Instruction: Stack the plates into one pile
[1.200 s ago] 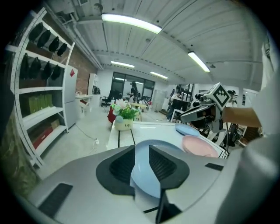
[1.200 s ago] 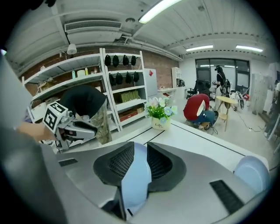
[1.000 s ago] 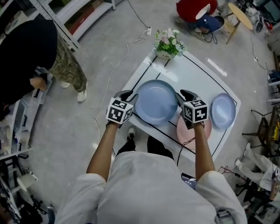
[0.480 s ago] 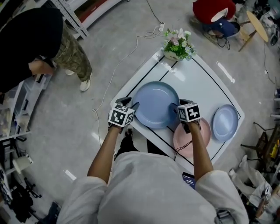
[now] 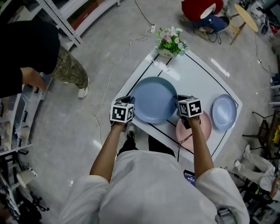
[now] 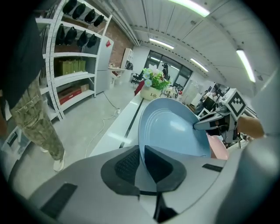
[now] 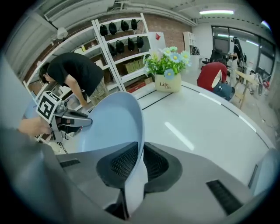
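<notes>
A large blue plate (image 5: 153,99) sits at the near left of the white table (image 5: 197,74). My left gripper (image 5: 129,101) has the plate's left rim between its jaws, which are closing and pressing on it; the left gripper view shows the large blue plate (image 6: 175,127) running into the pads. My right gripper (image 5: 180,103) is closing on the opposite rim, and in the right gripper view the large blue plate (image 7: 109,122) is pinched between its pads. A pink plate (image 5: 199,129) lies under my right hand. A small blue plate (image 5: 224,111) lies to the right.
A pot of flowers (image 5: 169,41) stands at the table's far corner. A person in black (image 5: 26,57) bends by the shelves at the left. A white cable (image 5: 118,65) trails over the floor. Red and blue items (image 5: 201,13) and a stool lie beyond the table.
Both grippers stood beside the large blue plate with jaws apart; now each has closed onto its rim, left and right.
</notes>
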Demonstrator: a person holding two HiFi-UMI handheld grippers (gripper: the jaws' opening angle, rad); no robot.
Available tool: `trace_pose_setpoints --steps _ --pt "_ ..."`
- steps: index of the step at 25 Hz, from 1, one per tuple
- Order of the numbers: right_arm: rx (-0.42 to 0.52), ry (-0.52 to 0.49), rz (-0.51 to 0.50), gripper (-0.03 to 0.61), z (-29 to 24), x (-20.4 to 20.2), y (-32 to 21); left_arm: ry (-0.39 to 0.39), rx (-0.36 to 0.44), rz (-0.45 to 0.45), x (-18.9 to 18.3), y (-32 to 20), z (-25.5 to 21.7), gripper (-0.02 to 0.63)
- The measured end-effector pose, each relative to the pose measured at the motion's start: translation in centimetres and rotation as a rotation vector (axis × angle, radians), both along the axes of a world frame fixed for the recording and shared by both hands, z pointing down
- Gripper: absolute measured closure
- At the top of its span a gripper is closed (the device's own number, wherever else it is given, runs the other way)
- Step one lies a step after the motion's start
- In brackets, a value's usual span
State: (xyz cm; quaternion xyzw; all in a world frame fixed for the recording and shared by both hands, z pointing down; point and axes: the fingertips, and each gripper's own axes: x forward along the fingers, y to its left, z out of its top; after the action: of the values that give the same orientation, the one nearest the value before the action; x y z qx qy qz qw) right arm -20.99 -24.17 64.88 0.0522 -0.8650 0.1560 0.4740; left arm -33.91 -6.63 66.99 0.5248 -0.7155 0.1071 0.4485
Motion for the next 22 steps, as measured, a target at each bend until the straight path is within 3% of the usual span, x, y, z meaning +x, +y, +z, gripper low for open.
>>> trace_pose_setpoints --steps 4,8,11,14,22 --pt "0.074 -0.043 0.079 0.526 -3.4 1.4 0.2 -0.003 0.073 0.025 -0.4 -1.1 -3.0 0.574" --pt "0.054 -0.098 0.187 0.529 -5.6 4.1 0.9 -0.013 0.139 0.119 0.4 -2.7 -6.2 0.578" --pt "0.11 -0.116 0.29 0.531 -7.9 7.4 1.1 -0.023 0.193 0.21 2.1 -4.3 -8.4 0.581" --pt "0.168 -0.127 0.414 0.531 -9.9 12.0 1.4 -0.026 0.228 0.326 5.2 -6.2 -9.7 0.583" --pt "0.181 -0.086 0.706 0.528 -8.8 25.7 3.1 -0.008 0.245 0.617 16.7 -10.3 -10.2 0.583"
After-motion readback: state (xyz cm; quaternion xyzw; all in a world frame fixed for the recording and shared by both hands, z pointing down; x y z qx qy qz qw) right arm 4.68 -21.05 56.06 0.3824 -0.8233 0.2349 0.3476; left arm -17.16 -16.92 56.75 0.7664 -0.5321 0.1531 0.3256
